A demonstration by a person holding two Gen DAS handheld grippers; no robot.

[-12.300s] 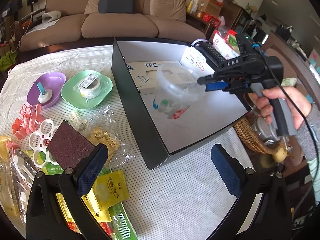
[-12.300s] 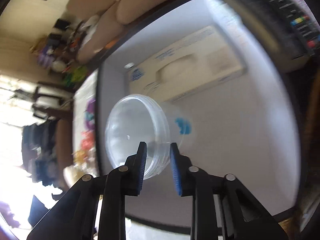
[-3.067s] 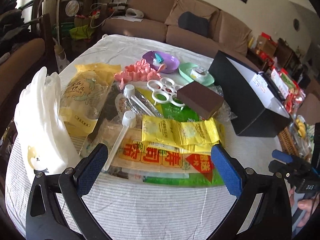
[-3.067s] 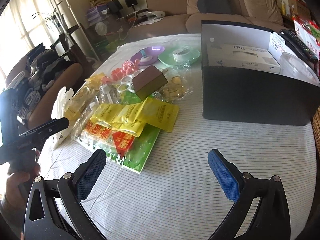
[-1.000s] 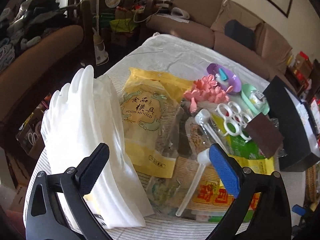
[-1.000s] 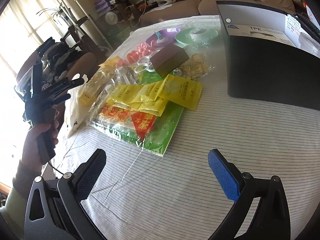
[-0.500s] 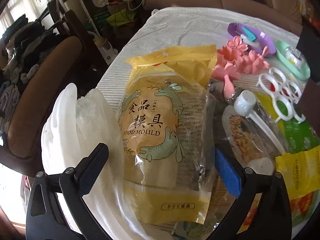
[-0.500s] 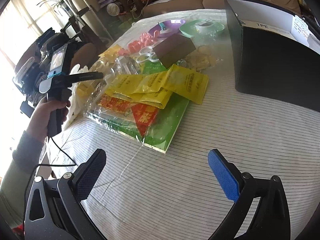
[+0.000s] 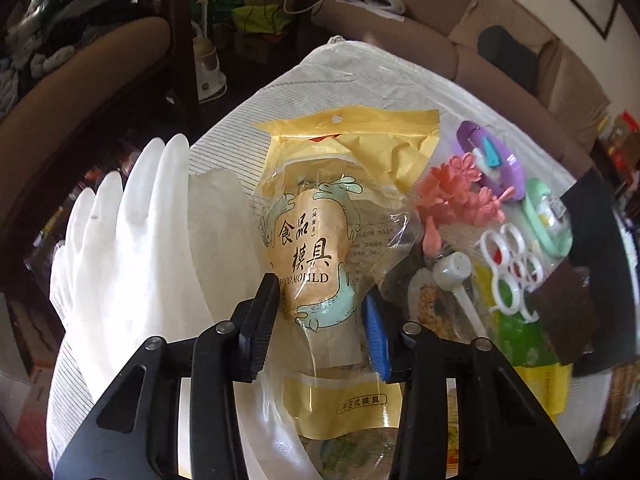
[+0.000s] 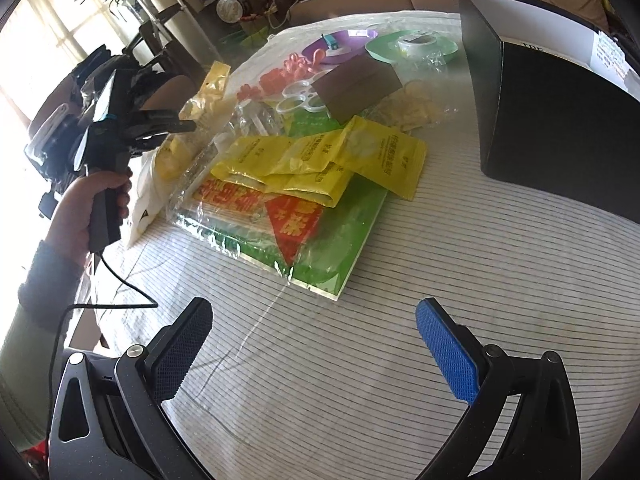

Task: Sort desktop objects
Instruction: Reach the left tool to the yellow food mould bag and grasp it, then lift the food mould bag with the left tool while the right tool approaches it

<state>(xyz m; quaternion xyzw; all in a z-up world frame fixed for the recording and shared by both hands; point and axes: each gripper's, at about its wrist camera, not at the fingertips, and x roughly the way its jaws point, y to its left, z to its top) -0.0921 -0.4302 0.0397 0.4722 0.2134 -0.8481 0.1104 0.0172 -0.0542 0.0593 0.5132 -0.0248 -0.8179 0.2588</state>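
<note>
A: Far left?
B: White rubber gloves point(image 9: 132, 248) at the tabletop point(image 10: 360, 360) edge. Next over, left tool point(image 9: 322, 312); jaws closing on the yellow food-mould bag point(image 9: 320, 248), which sits between the fingers. Pads look to press its sides, tho clear film makes contact hard to judge.

A: Right of that?
B: Pink flower moulds point(image 9: 452, 196), white scoop point(image 9: 454, 270), white ring mould point(image 9: 508, 264), purple dish point(image 9: 492, 160), green dish point(image 9: 548, 216), brown block point(image 10: 356, 88).

A: R wrist view?
B: Hand point(image 10: 86, 208) grips the left tool's handle. Yellow sachets point(image 10: 340, 160) lie atop a green packet point(image 10: 340, 232). Right tool point(image 10: 314, 344) spread wide, nothing in it, over bare striped cloth. Black box point(image 10: 560, 128) far right.
</note>
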